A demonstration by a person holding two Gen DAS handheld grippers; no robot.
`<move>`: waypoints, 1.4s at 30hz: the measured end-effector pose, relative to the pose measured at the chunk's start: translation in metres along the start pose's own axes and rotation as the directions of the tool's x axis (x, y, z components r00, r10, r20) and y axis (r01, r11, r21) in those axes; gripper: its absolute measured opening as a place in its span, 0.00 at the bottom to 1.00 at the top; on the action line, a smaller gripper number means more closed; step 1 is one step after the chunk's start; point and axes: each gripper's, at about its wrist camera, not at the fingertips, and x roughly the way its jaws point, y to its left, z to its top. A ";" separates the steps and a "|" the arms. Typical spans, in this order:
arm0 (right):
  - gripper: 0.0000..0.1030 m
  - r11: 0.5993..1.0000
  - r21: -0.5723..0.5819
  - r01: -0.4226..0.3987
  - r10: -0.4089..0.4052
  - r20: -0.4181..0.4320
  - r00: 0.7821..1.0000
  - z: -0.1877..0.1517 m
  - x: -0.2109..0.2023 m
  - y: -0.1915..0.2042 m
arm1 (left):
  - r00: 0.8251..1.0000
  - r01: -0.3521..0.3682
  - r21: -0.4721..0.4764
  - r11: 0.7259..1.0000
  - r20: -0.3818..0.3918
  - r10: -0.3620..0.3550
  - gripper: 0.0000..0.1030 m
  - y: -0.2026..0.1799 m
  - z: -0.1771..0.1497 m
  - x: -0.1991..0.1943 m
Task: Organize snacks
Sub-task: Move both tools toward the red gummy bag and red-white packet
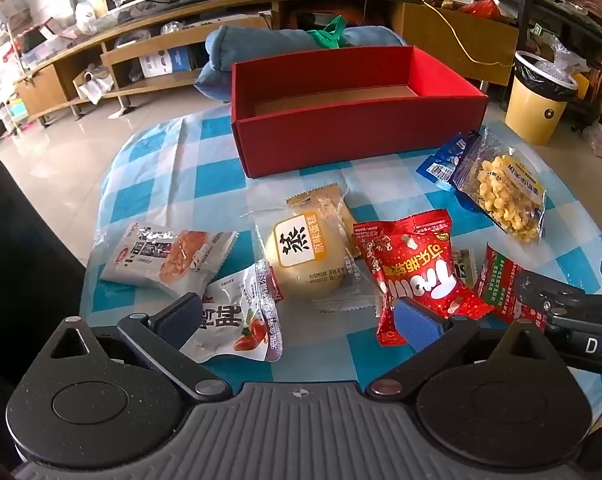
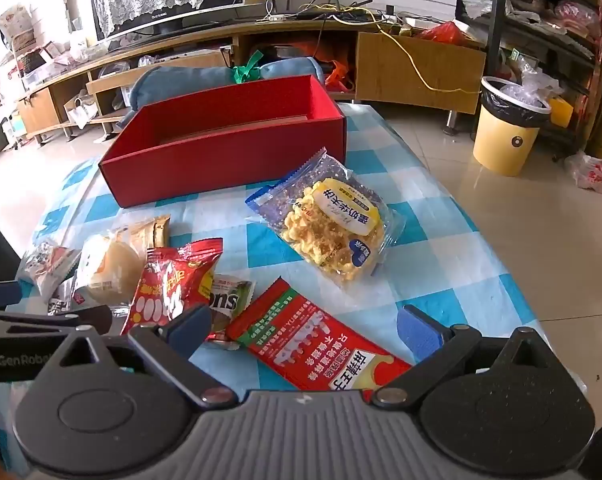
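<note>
While both tools hover over the checked cloth, we note the following.

Left gripper (image 1: 297, 322): we see its jaws spread wide with nothing pinched; the white pouch with a red chilli (image 1: 237, 326) lies under its left finger, the red candy bag (image 1: 415, 276) under its right.

Right gripper (image 2: 305, 330): we find its jaws wide apart too, empty; the long red spicy-strip pack (image 2: 321, 344) lies flat between the fingers.

Red box (image 1: 353, 128): open-topped, at the far side of the table, and we see no snack inside it.

Snacks: all on the blue-and-white tablecloth (image 2: 441, 248) in front of the box.

Round steamed cake (image 1: 307, 258): in clear wrap, mid-table, just beside the red candy bag.

Waffle bag (image 2: 333, 228): apart from the rest, nearest the box's right end.

Grey-white biscuit pack (image 1: 161, 258): at the left edge of the cluster.

Yellow bin (image 2: 509, 128): on the floor, well off to the right.
</note>
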 end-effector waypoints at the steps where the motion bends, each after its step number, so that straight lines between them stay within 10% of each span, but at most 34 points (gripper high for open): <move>1: 0.96 1.000 0.001 0.000 0.000 0.001 1.000 0.000 0.000 0.000 | 1.000 0.000 0.002 1.000 0.001 0.000 1.00 0.000 0.000 0.000; 42: 0.96 1.000 -0.011 -0.005 0.004 -0.023 1.000 -0.002 0.002 0.001 | 1.000 0.017 0.002 1.000 -0.022 -0.017 0.99 -0.002 -0.003 0.005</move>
